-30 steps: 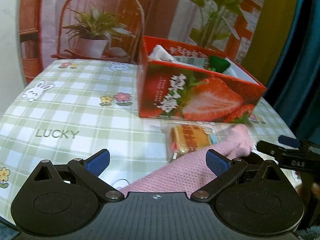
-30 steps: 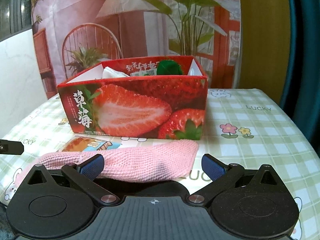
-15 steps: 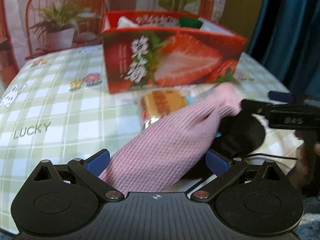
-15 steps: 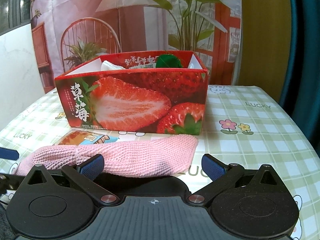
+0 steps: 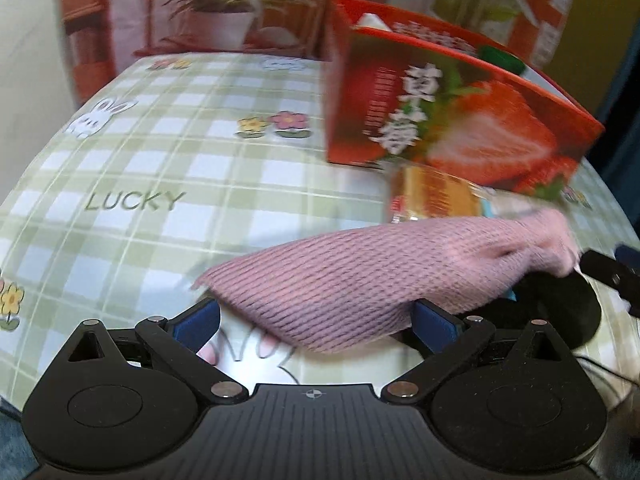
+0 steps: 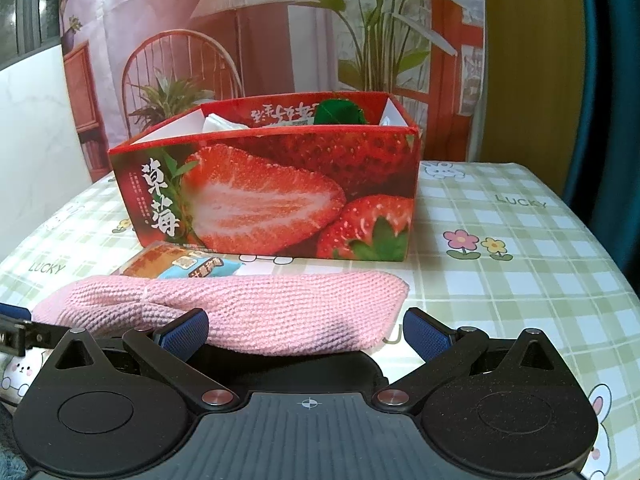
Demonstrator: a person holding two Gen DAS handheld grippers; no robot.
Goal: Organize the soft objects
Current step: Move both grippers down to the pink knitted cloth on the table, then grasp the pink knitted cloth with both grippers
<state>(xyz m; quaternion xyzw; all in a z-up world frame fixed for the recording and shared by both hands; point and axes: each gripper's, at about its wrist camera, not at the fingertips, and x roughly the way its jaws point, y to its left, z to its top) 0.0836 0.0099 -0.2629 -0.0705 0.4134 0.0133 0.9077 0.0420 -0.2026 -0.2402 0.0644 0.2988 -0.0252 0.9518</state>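
Pink knit cloth (image 6: 224,308) lying on bench (image 6: 520,280) before strawberry box (image 6: 264,200), partly over snack packet (image 6: 180,266). Light, floppy, non-slip; pinch bunched end. Both hand-held grippers (image 5: 316,320) (image 6: 306,330) spread wide, grasping nothing.

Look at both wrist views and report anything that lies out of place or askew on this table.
The pink knitted cloth lies bunched and crooked in front of the strawberry box, one end draped over a black round object. A wrapped snack packet lies flat outside the box, partly under the cloth.
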